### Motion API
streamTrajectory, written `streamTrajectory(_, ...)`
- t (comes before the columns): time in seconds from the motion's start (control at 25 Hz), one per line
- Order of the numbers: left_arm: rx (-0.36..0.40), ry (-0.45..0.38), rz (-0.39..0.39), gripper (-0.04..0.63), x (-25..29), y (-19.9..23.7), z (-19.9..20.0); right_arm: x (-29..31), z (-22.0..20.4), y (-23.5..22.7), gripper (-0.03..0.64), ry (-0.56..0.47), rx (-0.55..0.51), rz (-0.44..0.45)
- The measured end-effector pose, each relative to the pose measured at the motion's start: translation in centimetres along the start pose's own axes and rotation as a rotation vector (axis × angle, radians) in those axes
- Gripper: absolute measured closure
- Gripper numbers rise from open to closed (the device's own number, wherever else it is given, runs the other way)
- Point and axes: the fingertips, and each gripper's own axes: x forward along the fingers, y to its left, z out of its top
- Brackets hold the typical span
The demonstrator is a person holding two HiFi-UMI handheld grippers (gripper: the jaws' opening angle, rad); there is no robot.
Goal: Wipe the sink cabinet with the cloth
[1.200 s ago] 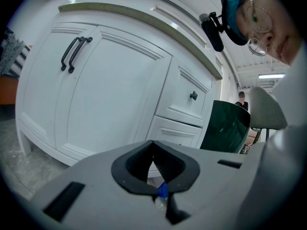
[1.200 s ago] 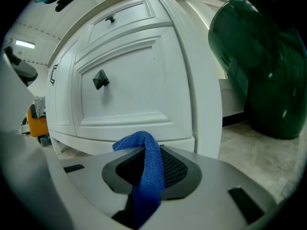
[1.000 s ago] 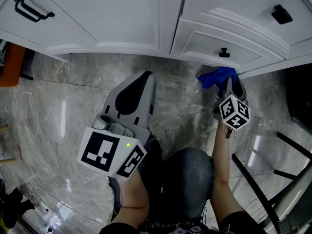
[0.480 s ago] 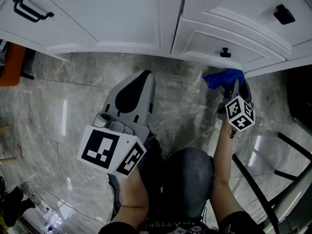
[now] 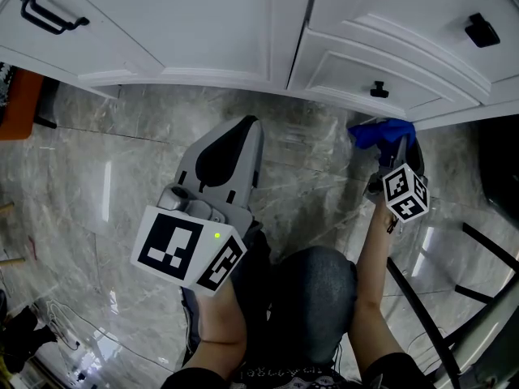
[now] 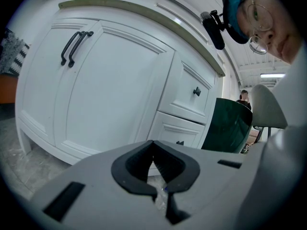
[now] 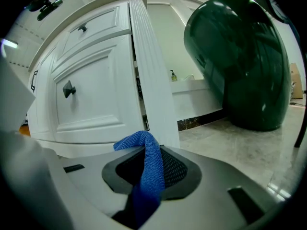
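Observation:
The white sink cabinet (image 5: 243, 23) fills the top of the head view, with black handles and a small knob (image 5: 378, 90) on a lower drawer. My right gripper (image 5: 391, 140) is shut on a blue cloth (image 5: 379, 133), held low at the cabinet's right bottom corner, close to the base moulding. The right gripper view has the blue cloth (image 7: 148, 169) hanging between the jaws in front of the cabinet's corner post (image 7: 151, 80). My left gripper (image 5: 235, 136) is shut and empty, hovering over the floor short of the cabinet doors (image 6: 96, 90).
Grey marble floor (image 5: 97, 193) lies under both grippers. A large dark green rounded object (image 7: 240, 56) stands right of the cabinet. Black chair legs (image 5: 454, 298) cross the lower right. An orange object (image 5: 18, 108) sits at the far left. My knees are at the bottom centre.
My right gripper with the blue cloth has slid to the right along the cabinet's bottom edge. The left gripper has barely moved.

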Motion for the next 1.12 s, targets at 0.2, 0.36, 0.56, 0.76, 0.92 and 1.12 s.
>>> streamTrajectory(0.2, -0.007, 0.001, 0.004, 0.591, 0.6, -0.1, -0.2, -2.7, -1.7, 3.5, 0.526, 0.04, -0.06, 0.138)
streamTrajectory(0.36, 0.0, 0.022, 0.008, 0.591, 1.4, -0.6, -0.8, -7.8, -3.5, 6.4, 0.526, 0.086, -0.07, 0.267)
streamTrajectory(0.56, -0.001, 0.035, -0.035, 0.591, 2.3, -2.1, -0.9, -10.9, -0.4, 6.5, 0.526, 0.033, -0.046, 0.29)
streamTrajectory(0.76, 0.029, 0.077, 0.002, 0.591, 2.1, -4.6, 1.7, -14.4, 7.9, 7.4, 0.528, -0.011, -0.102, 0.308)
streamTrajectory(0.92, 0.088, 0.107, -0.088, 0.591, 2.2, -10.0, 6.5, -18.9, 15.5, 9.2, 0.526, 0.0, -0.202, 0.325)
streamTrajectory(1.12, 0.078, 0.152, -0.212, 0.591, 0.1, -15.8, 14.6, -23.4, 21.8, 12.4, 0.528, 0.1, -0.187, 0.319)
